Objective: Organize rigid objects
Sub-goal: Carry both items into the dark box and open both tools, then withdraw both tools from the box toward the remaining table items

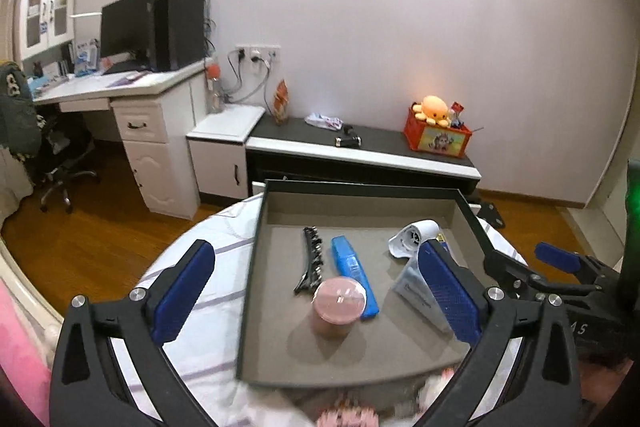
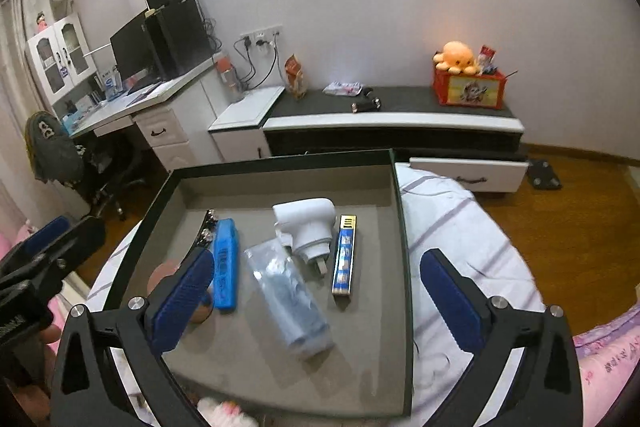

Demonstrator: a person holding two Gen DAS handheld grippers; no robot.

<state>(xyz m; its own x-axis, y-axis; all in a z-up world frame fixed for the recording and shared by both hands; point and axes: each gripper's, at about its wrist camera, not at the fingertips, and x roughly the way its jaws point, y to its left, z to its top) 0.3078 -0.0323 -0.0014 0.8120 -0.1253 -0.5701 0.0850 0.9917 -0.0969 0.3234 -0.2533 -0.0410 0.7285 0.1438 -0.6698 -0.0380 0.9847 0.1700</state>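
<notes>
A dark-rimmed tray [image 1: 360,185] [image 2: 280,161] with a grey floor lies on a striped white sheet. In it are a black hair clip [image 1: 312,263] [image 2: 206,231], a blue case [image 1: 352,267] [image 2: 225,263], a round pink jar [image 1: 339,301], a white plug adapter [image 1: 412,237] [image 2: 308,223], a clear packet [image 1: 412,287] [image 2: 288,299] and a blue-and-gold stick [image 2: 345,255]. My left gripper [image 1: 316,247] hangs open over the tray's near left part, above the jar. My right gripper [image 2: 318,259] is open above the packet and adapter. Neither holds anything.
Beyond the tray stands a low black-and-white cabinet [image 2: 392,123] with an open drawer [image 2: 468,173]. A red box with an orange plush [image 1: 436,137] sits on it. A white desk [image 1: 120,87] and office chair [image 1: 60,155] are at left, over wooden floor. Something pink and fluffy [image 2: 224,411] lies at the tray's near edge.
</notes>
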